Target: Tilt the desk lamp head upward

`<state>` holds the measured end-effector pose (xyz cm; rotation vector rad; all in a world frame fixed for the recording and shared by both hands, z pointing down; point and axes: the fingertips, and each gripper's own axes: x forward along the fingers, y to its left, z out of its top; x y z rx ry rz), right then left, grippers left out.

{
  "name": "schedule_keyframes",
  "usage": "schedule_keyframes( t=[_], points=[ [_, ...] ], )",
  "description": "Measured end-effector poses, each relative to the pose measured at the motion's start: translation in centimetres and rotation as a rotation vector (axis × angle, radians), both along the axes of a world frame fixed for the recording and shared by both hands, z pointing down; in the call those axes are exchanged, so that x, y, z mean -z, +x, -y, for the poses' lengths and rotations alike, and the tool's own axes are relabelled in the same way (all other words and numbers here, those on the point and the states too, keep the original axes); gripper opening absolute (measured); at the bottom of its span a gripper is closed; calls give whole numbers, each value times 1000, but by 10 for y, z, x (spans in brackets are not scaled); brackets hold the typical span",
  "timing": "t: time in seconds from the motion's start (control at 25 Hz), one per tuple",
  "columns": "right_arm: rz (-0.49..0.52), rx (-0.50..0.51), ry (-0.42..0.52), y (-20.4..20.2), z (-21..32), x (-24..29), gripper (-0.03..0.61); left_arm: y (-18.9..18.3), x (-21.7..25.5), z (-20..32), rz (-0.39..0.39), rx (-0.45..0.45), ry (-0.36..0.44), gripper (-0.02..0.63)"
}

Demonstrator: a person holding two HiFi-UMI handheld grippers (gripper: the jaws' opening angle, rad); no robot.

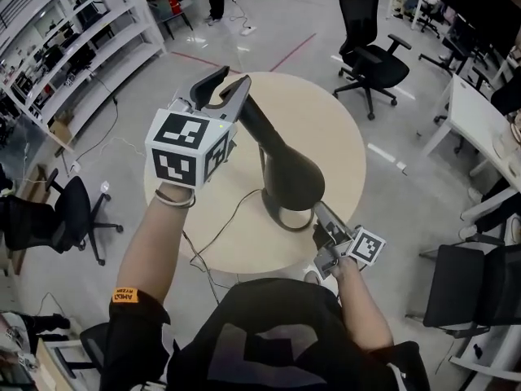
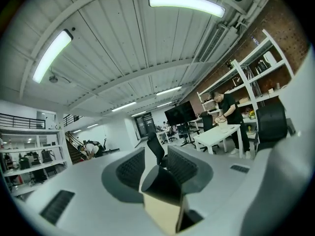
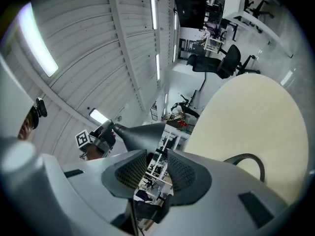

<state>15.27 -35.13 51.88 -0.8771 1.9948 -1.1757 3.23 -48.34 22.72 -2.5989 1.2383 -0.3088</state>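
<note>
The left gripper (image 2: 156,155) has its jaws spread wide with neither pad pressing on anything. Only a dark-topped, cream-sided shape I cannot identify sits low between their roots, and in the head view they stand just beside the narrow upper end of the dark grey, cone-headed desk lamp (image 1: 289,173) on the round cream table (image 1: 346,129). The right gripper (image 3: 157,159), near the lamp's base, shows a narrow gap with the room visible through it and grips nothing I can see. With both sets of jaws free, this reads as the letting-go step, and next both should draw clear without nudging the head.
</note>
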Motion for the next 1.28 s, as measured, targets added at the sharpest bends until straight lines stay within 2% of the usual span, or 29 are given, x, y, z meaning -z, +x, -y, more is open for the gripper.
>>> schedule_keyframes(
  t=[0.2, 0.4, 0.6, 0.8, 1.04, 1.2, 1.28],
  points=[
    [53, 49, 43, 12, 1, 14, 115, 14, -14, 16, -23, -7, -76, 172],
    [49, 63, 47, 20, -6, 16, 114, 19, -16, 15, -20, -13, -89, 170],
    [46, 49, 96, 31, -28, 40, 97, 2, -22, 18, -26, 23, -98, 146],
    [103, 42, 203, 46, -55, 96, 66, -21, -33, 26, -85, 52, -136, 127],
    [0, 79, 327, 44, -72, 163, 66, -44, -47, 35, -202, 58, -189, 123],
    [-104, 113, 415, 36, -74, 215, 66, -55, -62, 43, -283, 54, -249, 121],
    [-153, 123, 447, 30, -73, 239, 66, -61, -71, 47, -316, 59, -283, 98]
  ],
)
